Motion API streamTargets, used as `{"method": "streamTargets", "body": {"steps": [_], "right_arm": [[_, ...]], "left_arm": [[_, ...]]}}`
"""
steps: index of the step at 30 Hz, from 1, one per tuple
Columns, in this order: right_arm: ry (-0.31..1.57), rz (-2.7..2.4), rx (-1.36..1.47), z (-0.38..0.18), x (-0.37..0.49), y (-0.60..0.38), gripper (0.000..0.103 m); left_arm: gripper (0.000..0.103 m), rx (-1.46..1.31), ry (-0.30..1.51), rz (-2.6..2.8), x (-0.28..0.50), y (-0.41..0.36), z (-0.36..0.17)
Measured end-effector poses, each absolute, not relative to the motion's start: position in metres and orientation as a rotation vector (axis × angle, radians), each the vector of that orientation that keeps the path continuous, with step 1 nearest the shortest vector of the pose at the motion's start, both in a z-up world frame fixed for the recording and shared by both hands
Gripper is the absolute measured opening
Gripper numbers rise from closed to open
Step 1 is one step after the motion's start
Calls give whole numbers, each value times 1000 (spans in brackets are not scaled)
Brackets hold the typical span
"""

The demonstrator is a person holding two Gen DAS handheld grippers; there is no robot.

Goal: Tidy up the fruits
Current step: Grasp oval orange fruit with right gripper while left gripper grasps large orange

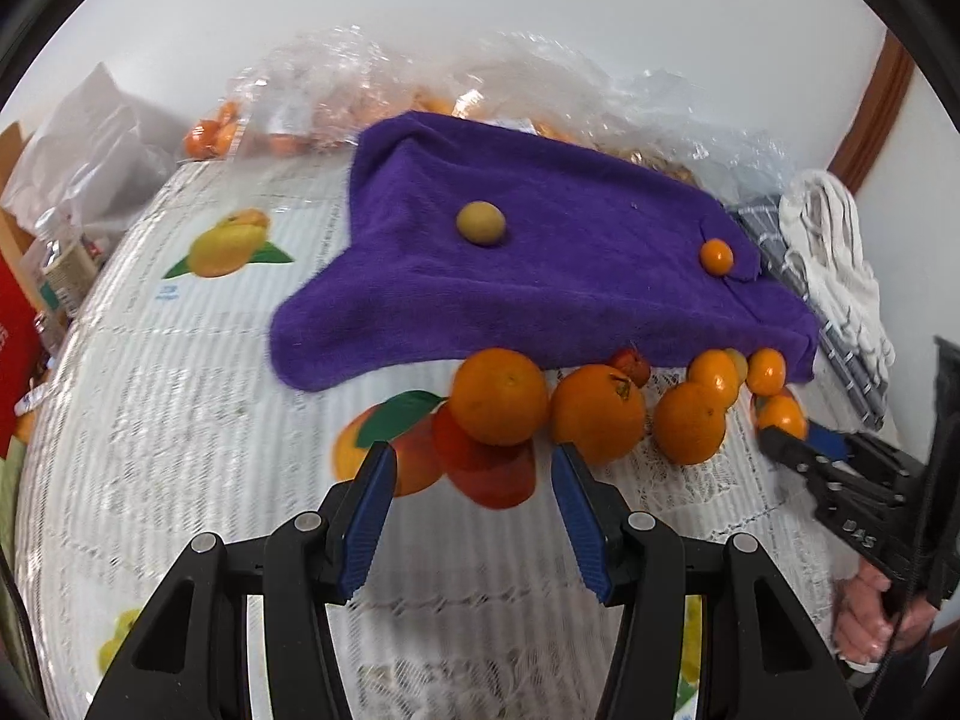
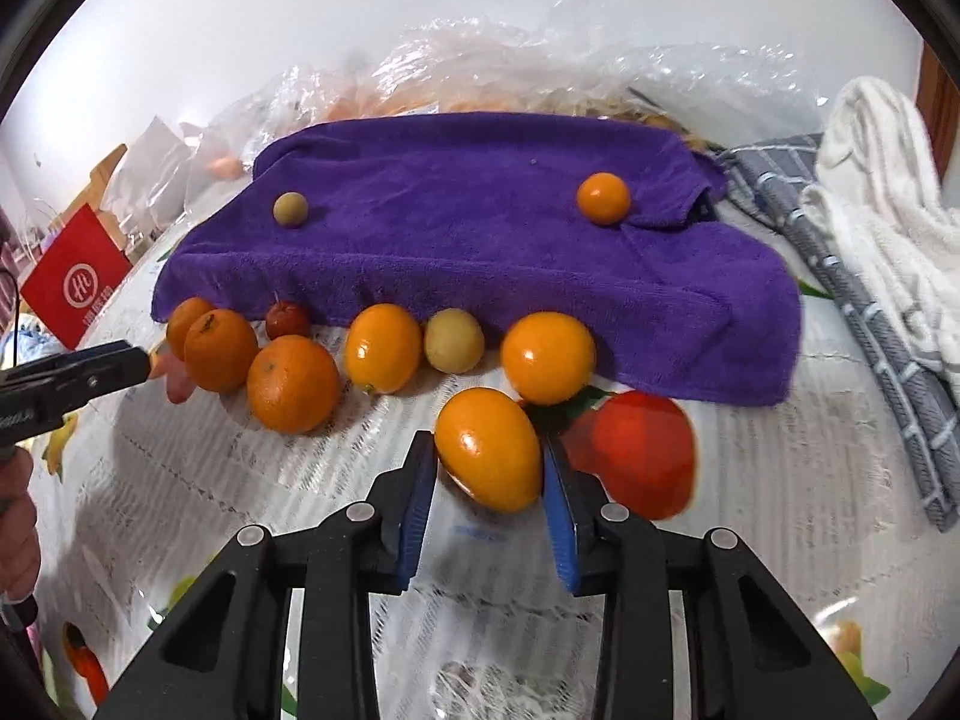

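Note:
A purple towel (image 2: 480,240) covers a raised block on the table. On it sit a yellow-green fruit (image 2: 290,209) at the left and a small orange fruit (image 2: 603,198) at the right. Several oranges (image 2: 293,383), a pale fruit (image 2: 454,341) and a small red fruit (image 2: 287,319) line the towel's front edge. My right gripper (image 2: 489,459) is shut on an oval orange fruit (image 2: 487,449) above the cloth. My left gripper (image 1: 474,468) is open and empty, just in front of the leftmost orange (image 1: 499,396). The right gripper also shows in the left wrist view (image 1: 780,441).
The tablecloth (image 1: 180,420) is white with printed fruit pictures. Clear plastic bags of oranges (image 1: 336,96) lie behind the towel. A grey checked cloth (image 2: 840,276) and a white cloth (image 2: 888,192) lie at the right. A red box (image 2: 75,279) stands at the left.

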State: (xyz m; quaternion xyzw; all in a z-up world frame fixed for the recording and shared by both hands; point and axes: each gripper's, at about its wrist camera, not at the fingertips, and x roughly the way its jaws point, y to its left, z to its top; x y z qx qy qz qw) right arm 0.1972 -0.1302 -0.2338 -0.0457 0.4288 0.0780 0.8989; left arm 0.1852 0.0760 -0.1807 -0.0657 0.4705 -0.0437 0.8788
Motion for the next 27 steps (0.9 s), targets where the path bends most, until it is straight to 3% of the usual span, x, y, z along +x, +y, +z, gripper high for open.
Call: {"method": "streamTargets", "body": {"steps": [8, 27], "right_arm": [[868, 91, -87, -237, 187, -151, 34], [856, 67, -73, -240, 190, -155, 35]], "left_arm": [[51, -1, 938, -67, 199, 59, -193], [55, -90, 911, -67, 204, 67, -196]]}}
